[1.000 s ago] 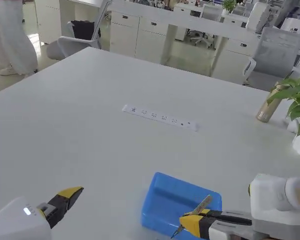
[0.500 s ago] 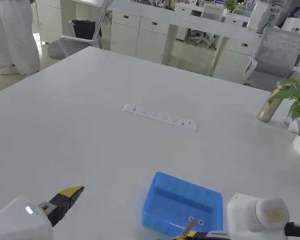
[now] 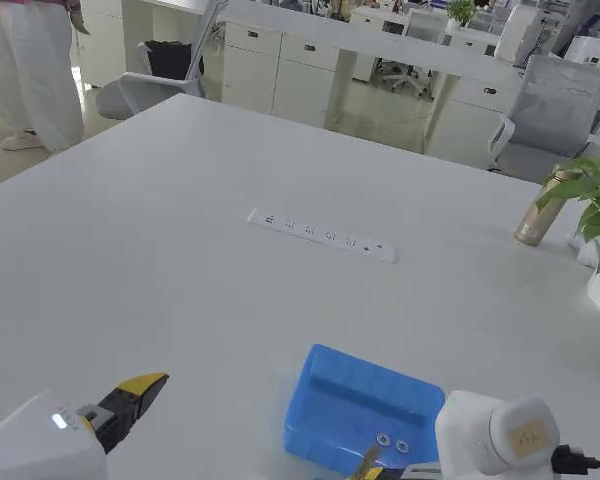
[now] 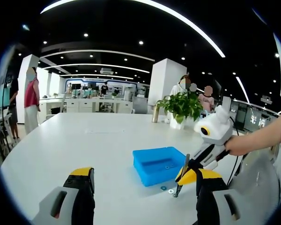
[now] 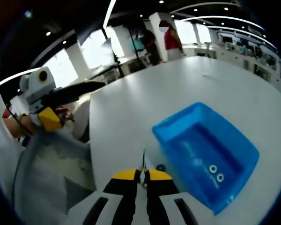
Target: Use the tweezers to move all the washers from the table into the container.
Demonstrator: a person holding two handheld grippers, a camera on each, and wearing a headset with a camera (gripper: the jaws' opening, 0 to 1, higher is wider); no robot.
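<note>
Right gripper view: your right tool (image 5: 143, 175) is closed on the tweezers (image 5: 143, 161), which project forward from between the jaws. The tweezers tip points at the bench (image 5: 117, 117), just beside the near corner of the blue container (image 5: 192, 136).

In the left gripper view, your left tool (image 4: 139, 174) stands wide open and holds nothing. Two loose washers (image 4: 163, 188) lie side by side on the bench, just in front of the container and next to the tweezers tip.

Two more washers, the stored washers (image 5: 213, 169), rest close together on the container floor toward its near end. In the head view they appear at the container's near edge, beside the white body of the right tool.

Beyond the container, a white power strip (image 3: 320, 235) lies flat at mid-bench. A gold bottle (image 3: 533, 215) and a green plant (image 3: 592, 195) stand at the far right edge. A person in white (image 3: 30, 70) stands on the floor past the far left corner.
</note>
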